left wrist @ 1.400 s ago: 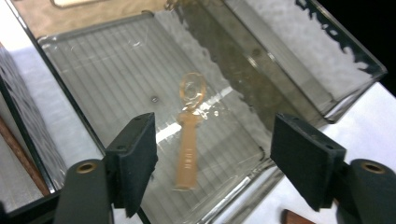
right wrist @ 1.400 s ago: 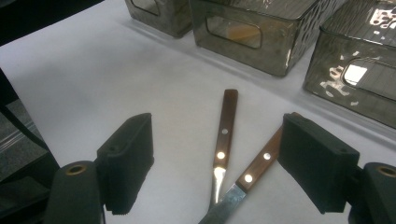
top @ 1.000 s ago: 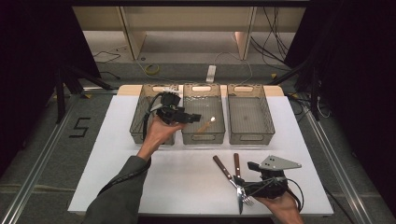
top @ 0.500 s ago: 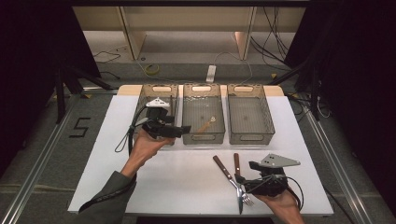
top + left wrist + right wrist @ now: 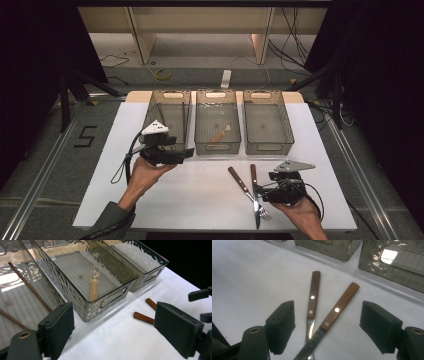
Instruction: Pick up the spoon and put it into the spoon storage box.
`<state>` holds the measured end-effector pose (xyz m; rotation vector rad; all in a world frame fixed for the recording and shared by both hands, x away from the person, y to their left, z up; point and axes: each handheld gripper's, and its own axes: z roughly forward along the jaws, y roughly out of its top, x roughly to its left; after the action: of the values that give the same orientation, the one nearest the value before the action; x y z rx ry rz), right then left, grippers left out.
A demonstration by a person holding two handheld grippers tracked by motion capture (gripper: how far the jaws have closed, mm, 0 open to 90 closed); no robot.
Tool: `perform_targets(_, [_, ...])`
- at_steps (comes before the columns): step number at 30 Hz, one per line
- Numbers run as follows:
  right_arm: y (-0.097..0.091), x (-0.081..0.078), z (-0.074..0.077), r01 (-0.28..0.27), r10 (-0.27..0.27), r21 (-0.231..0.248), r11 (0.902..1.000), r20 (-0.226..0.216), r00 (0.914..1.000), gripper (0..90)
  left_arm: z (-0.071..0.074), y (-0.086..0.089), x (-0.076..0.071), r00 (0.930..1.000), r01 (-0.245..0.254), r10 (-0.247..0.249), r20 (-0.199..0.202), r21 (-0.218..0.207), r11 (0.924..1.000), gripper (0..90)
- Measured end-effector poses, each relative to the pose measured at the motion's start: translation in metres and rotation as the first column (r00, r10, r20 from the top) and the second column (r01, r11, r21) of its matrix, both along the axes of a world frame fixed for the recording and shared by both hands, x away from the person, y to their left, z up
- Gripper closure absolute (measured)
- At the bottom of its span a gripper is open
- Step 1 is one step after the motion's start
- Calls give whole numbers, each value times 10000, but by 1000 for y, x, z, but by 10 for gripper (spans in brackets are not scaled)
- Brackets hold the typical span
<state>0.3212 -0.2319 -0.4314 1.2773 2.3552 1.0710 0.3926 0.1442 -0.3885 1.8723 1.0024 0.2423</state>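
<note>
A fork (image 5: 244, 186) and a knife (image 5: 254, 186), both with brown wooden handles, lie crossed on the white table near its front edge. My right gripper (image 5: 263, 190) is just right of them and open. In the right gripper view its jaws (image 5: 330, 325) flank the fork handle (image 5: 313, 298) and knife handle (image 5: 340, 305) without touching them. My left gripper (image 5: 186, 153) is open and empty, in front of the left bin (image 5: 150, 120). A small wooden spoon (image 5: 220, 134) (image 5: 94, 288) lies in the middle bin (image 5: 216, 148).
Three smoky plastic bins stand in a row at the back of the table. The left bin holds brown chopsticks (image 5: 30, 286), and the right bin (image 5: 267, 145) looks empty. White tabletop (image 5: 200, 195) stretches between the two grippers. Cables trail on the floor behind.
My left gripper has drawn back from over the bins towards the table's front left. The spoon now lies in the middle bin. The right gripper has barely moved.
</note>
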Motion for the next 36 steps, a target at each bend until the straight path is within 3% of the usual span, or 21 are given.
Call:
perform_targets(10, [0, 13, -1, 90, -105, -284, 9996, -527, 9986, 290, -8, 6, -16, 9989, 204, -198, 413, -134, 9997, 159])
perform_targets(14, [-1, 18, -3, 134, -162, -352, 9993, -793, 9967, 297, -9, 6, -22, 9979, 262, -267, 585, 92, 9996, 159])
perform_targets(25, [2, 33, -4, 89, -203, -741, 9972, -1549, 9877, 302, -9, 7, -30, 9976, 265, -260, 642, -63, 9996, 158])
perform_targets(36, [10, 43, -3, -154, -63, -1163, 9931, -1840, 9829, 284, -12, 12, -37, 9961, 161, -149, 864, -137, 9998, 157])
